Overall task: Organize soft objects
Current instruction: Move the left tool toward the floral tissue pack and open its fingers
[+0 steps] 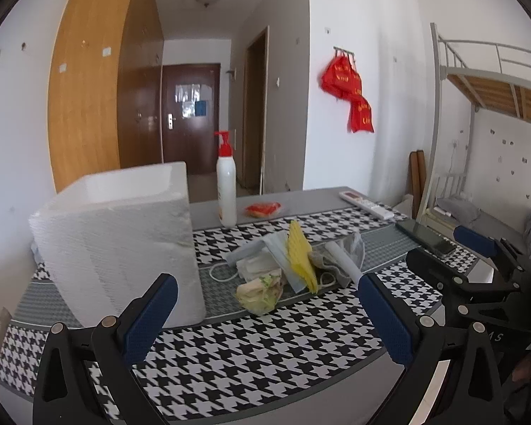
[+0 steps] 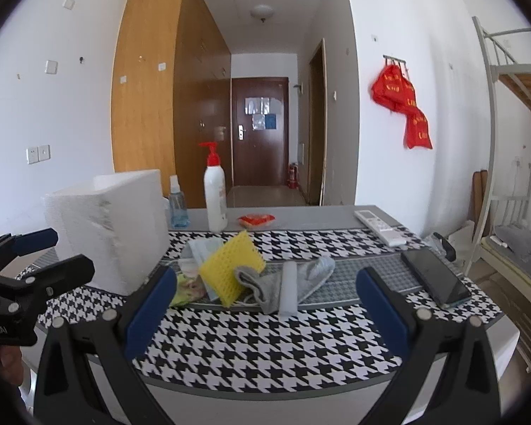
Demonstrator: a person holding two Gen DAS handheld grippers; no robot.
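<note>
A pile of soft things lies mid-table: a yellow mesh sponge (image 2: 230, 265), a grey sock (image 2: 262, 288), a white foam roll (image 2: 287, 292), a blue face mask (image 2: 203, 248) and a green-patterned packet (image 2: 187, 288). The pile also shows in the left wrist view, with the sponge (image 1: 301, 255) and packet (image 1: 260, 292). A white foam box (image 1: 120, 244) stands to the pile's left. My left gripper (image 1: 265, 304) is open and empty, just short of the pile. My right gripper (image 2: 265, 297) is open and empty, in front of the sock.
A white pump bottle (image 2: 215, 194), a blue spray bottle (image 2: 177, 205) and a red packet (image 2: 256, 220) stand at the back. A white remote (image 2: 380, 227) and a black phone (image 2: 435, 276) lie at the right. The houndstooth mat (image 2: 265, 347) covers the table.
</note>
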